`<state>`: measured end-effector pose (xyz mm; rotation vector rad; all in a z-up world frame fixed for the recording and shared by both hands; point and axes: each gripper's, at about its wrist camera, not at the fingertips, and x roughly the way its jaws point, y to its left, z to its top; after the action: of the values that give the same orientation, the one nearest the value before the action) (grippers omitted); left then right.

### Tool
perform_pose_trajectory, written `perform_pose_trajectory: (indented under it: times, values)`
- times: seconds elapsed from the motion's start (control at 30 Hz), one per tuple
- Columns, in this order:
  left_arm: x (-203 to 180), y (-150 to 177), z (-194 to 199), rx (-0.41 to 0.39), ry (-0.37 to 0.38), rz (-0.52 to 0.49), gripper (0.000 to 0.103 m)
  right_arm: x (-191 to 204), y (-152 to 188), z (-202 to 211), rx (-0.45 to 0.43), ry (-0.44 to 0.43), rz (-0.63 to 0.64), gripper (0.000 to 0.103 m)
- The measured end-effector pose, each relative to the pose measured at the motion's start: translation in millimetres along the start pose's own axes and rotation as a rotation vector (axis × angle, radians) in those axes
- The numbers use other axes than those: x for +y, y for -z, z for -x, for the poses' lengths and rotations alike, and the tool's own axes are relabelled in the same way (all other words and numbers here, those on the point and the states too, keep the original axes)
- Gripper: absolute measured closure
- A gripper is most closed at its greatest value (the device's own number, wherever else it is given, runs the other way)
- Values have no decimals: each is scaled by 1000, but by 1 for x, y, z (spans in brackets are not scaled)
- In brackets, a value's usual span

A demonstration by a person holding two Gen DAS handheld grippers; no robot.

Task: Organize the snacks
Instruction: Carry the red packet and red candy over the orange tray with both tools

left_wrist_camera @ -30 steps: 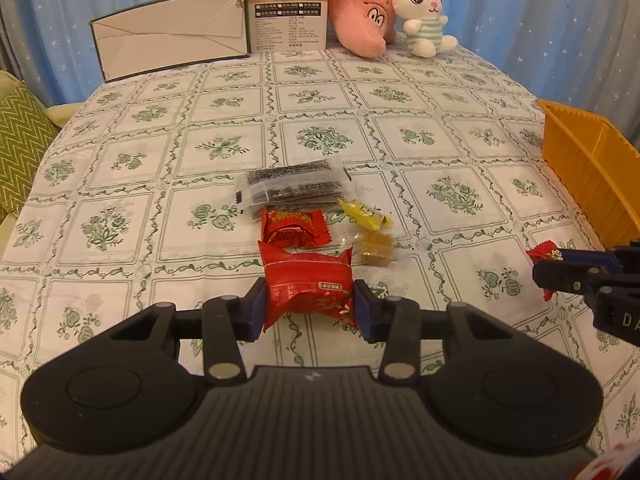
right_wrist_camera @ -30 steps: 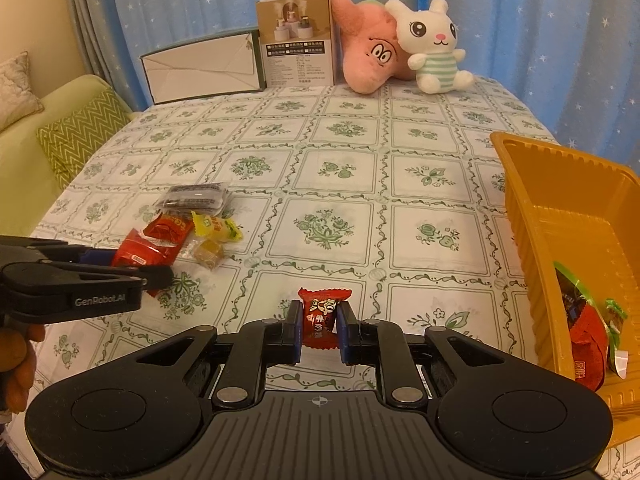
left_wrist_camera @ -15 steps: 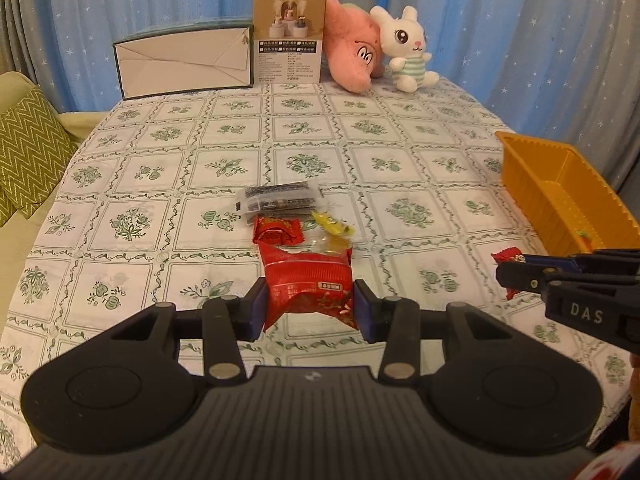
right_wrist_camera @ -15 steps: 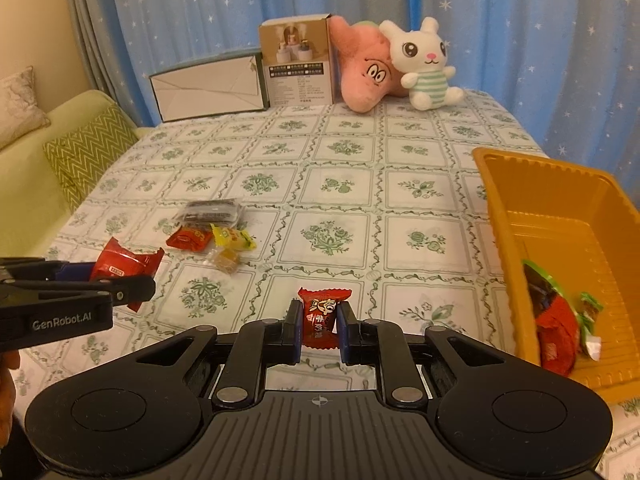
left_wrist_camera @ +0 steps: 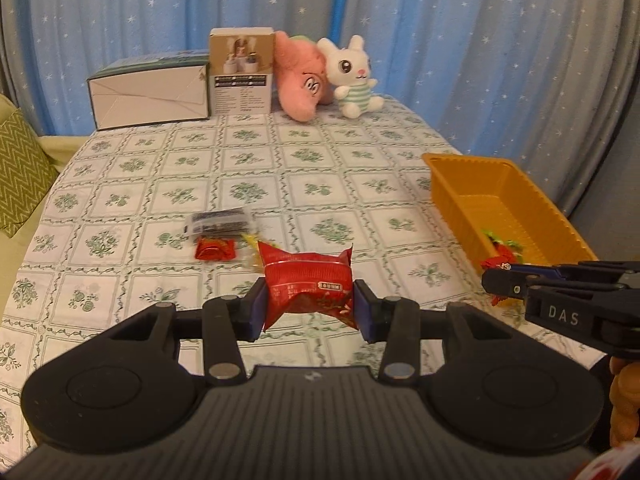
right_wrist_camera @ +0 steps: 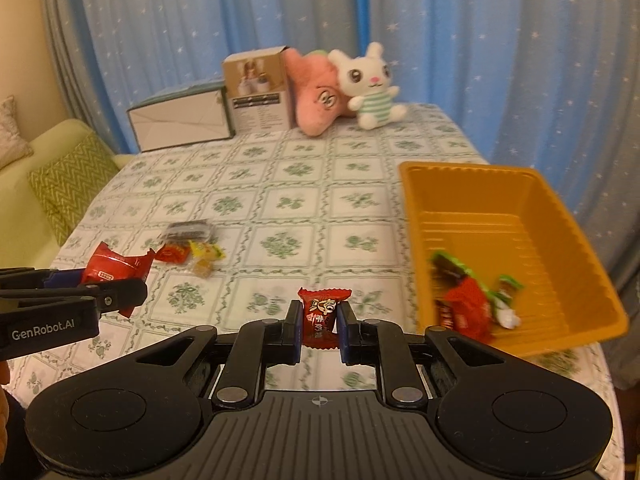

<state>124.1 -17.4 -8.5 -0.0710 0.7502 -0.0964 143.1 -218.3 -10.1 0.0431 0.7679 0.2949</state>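
The small wrapped snacks (right_wrist_camera: 472, 300) in the orange plastic tray (right_wrist_camera: 520, 216) are smeared by motion blur, so their labels cannot be read. The yellow-wrapped sweets (left_wrist_camera: 250, 240) on the tabletop are partly hidden behind the red foil snack packet (left_wrist_camera: 308, 284). The dark clear-wrapped packet (left_wrist_camera: 220, 222) is too blurred for its contents to be told.

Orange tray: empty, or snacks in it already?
Not empty. The orange tray holds a few wrapped snacks at its near end; the far end is bare.
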Motion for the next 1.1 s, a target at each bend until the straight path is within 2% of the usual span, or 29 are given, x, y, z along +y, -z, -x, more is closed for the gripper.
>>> perform_pose_trajectory:
  times: [0.47, 1.1]
  values:
    - [-47, -6, 11, -17, 77, -39, 63, -46, 7, 44, -53, 73, -77, 85]
    - [-97, -21, -1, -10, 166, -95, 63, -92, 1, 60, -86, 141, -155, 85]
